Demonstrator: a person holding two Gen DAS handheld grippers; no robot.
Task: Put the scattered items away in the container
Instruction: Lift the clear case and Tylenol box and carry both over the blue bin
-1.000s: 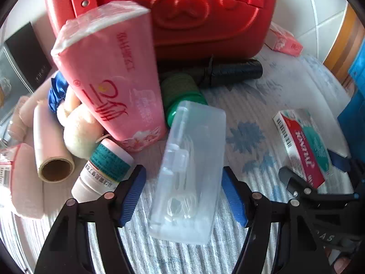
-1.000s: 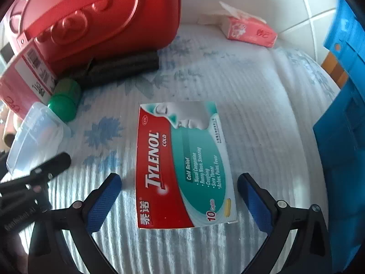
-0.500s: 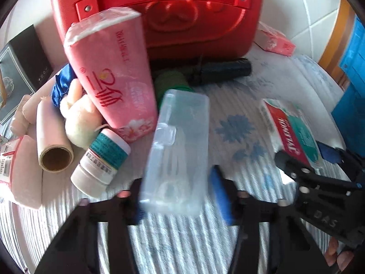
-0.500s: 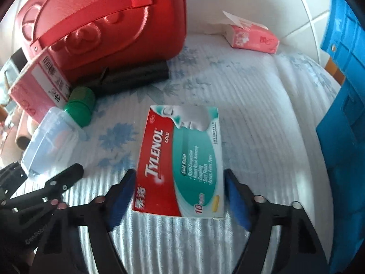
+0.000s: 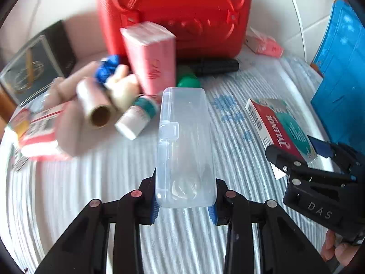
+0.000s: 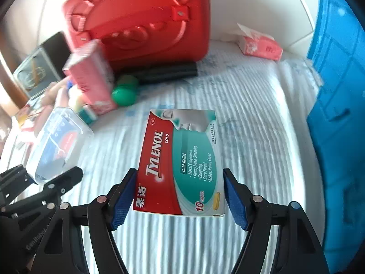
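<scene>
Left gripper [image 5: 184,202] clamped on the clear plastic case [image 5: 184,146]; right gripper [image 6: 179,199] fingers, having just closed, clamped on the Tylenol box [image 6: 182,162], red container [image 6: 141,20] far behind.

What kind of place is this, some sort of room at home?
Probably a home surface, maybe a bed or table against a tiled wall, under a ribbed floral cloth. Household clutter lies on it: a Tylenol box, tissue packs and a red case.

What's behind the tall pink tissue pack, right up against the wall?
A red carry case stands directly behind the pink tissue pack, its embossed front and strap handle facing out. The pack covers the case's lower left part, and its closed lid hides any contents.
</scene>
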